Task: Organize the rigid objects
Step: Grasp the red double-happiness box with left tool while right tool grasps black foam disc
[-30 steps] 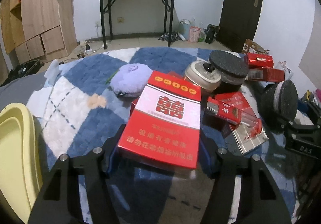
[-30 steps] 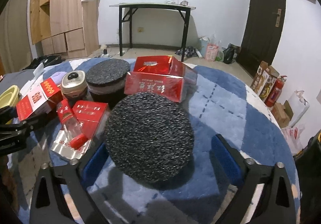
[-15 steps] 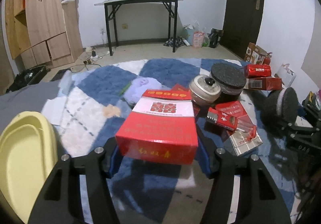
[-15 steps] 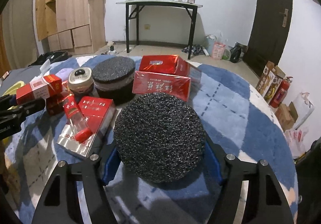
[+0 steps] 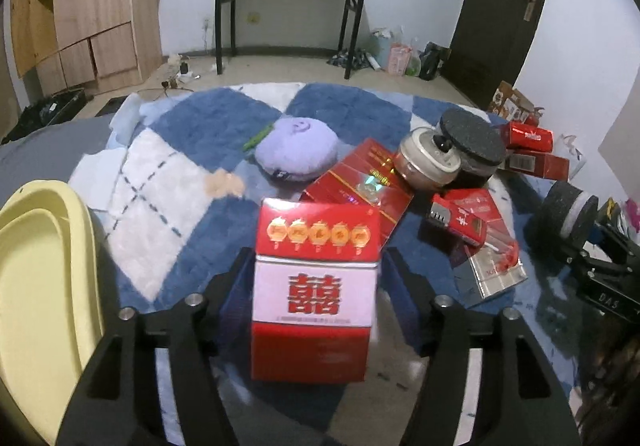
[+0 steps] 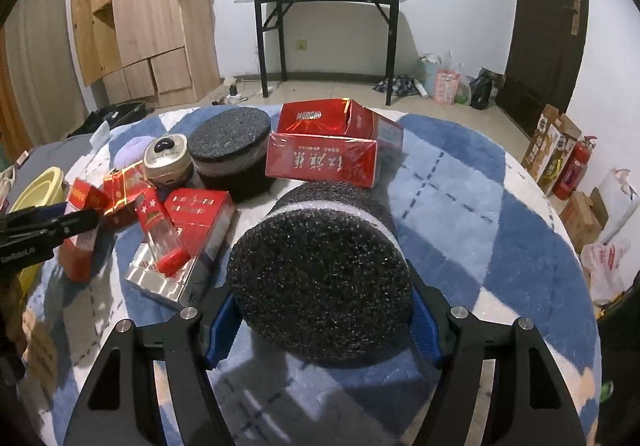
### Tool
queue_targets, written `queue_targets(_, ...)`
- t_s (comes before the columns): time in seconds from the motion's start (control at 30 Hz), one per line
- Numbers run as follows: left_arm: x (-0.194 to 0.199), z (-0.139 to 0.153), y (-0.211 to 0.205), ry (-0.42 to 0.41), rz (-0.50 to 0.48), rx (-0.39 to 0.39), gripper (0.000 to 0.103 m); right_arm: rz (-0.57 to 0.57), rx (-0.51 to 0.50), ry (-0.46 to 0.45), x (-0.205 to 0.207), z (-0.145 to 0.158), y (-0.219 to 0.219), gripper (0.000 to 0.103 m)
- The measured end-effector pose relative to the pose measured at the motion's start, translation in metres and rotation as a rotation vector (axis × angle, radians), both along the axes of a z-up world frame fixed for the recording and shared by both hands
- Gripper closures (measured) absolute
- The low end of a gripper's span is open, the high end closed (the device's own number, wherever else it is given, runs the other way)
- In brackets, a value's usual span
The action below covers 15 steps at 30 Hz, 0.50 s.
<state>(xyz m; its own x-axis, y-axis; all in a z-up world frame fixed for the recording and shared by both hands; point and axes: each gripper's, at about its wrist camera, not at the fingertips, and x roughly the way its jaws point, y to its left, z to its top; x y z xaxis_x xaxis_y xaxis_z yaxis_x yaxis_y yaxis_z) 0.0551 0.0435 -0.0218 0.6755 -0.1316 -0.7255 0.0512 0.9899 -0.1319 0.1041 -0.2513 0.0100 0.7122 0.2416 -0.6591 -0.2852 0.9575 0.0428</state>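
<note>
Box [image 5: 314, 294] sits between the left fingers [image 5: 236, 286], now stood upright with its lantern-printed top toward the pile; a second ago it lay tilted flat, face up, in the same grip. Left fingers have just been opening a little, yet the blue pads look to be against the box's side walls, and it appears lifted clear of the rug [image 5: 176, 182]. Reading: held, loosely.

Right fingers [image 6: 224, 326] have closed in on the foam puck [image 6: 320, 286] over the last second. A second ago they stood wide with the puck lying flat on the rug; now the pads press its sides and it is tipped up, dark face toward the camera, white band showing behind. It rides just in front of the red carton stack [image 6: 324, 162].

Relative to that stack: second puck [image 6: 230, 142] and round tin [image 6: 166, 156] just to its left; bottle [image 6: 160, 234] on the silver-and-red packs nearer the camera and further left; yellow basin [image 5: 40, 286] well apart, at the far left edge.

Judgement: both pick-ups look complete, one item per hand, so the sorting step moves from grasping to carrying. Destination is not evident; the basin is one candidate. Risk: the left grip has slackened, so the upright box could slip or pivot in transit.
</note>
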Motion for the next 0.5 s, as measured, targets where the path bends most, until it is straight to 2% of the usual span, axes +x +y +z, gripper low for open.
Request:
queue_targets(0.07, 0.002, -0.005, -0.001, 0.014, 0.003, 0.003, 0.034, 0.000, 0.000, 0.003, 0.000, 0.000, 0.000, 0.032)
queue_targets(0.2, 0.010, -0.026, 0.001, 0.097, 0.007, 0.004, 0.035, 0.001, -0.013, 0.008, 0.002, -0.002, 0.004, 0.032)
queue_targets(0.33, 0.008, -0.025, 0.002, 0.076, 0.013, -0.003, 0.036, 0.001, -0.016, 0.006, 0.003, -0.002, 0.005, 0.032)
queue_targets(0.37, 0.006, -0.024, 0.002, 0.074, 0.015, -0.006, 0.045, 0.001, -0.017, 0.007, 0.003, -0.002, 0.005, 0.032)
queue_targets(0.5, 0.003, -0.016, 0.010, 0.068, 0.031, 0.003, 0.046, 0.003, -0.026, 0.004, 0.003, -0.003, 0.007, 0.032)
